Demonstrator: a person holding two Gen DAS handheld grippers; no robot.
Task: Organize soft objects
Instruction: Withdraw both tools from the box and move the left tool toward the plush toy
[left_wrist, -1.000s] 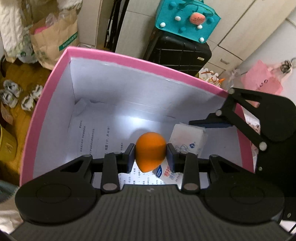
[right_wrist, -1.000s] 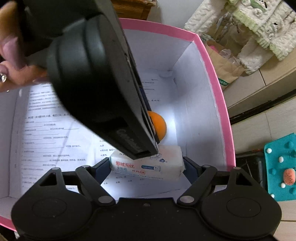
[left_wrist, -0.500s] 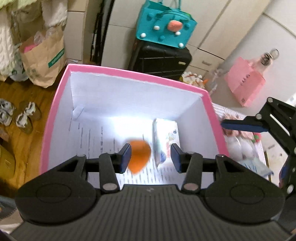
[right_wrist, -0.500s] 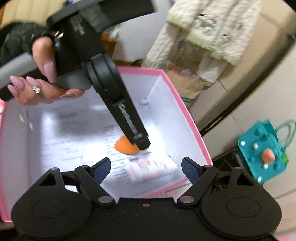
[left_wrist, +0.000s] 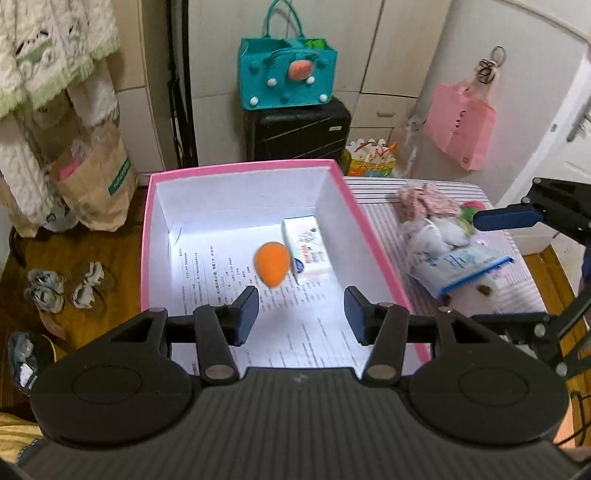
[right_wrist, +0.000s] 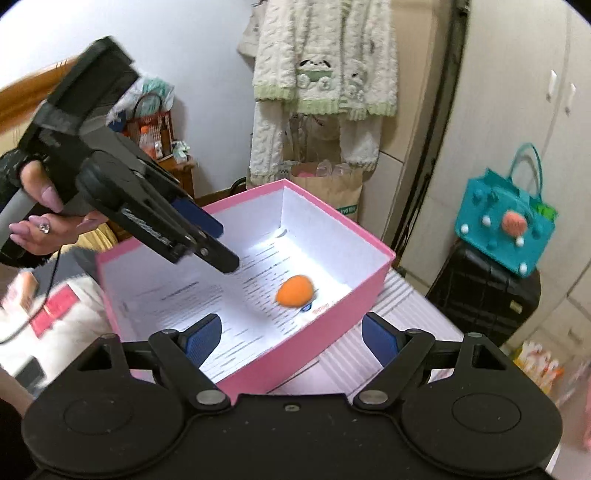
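Sponge, orange and egg-shaped (left_wrist: 272, 264), is lying ahead of the left tool (left_wrist: 301, 314) inside the pink cardboard box (left_wrist: 236, 170), touching a white tissue pack (left_wrist: 306, 249). Left tool's jaws are opening, empty; right tool (right_wrist: 291, 338) is spread, empty, probably freeing both for the table's remaining soft items.

Each gripper, the left gripper (left_wrist: 301, 314) and the right gripper (right_wrist: 291, 338), is built of matte black linkage arms joined by silver rivets, with dark blue pads. A ribbed black housing is seen behind the fingers. The hand (right_wrist: 44, 218) is dressed with pale pink nails, a stone ring and a dark speckled sleeve.
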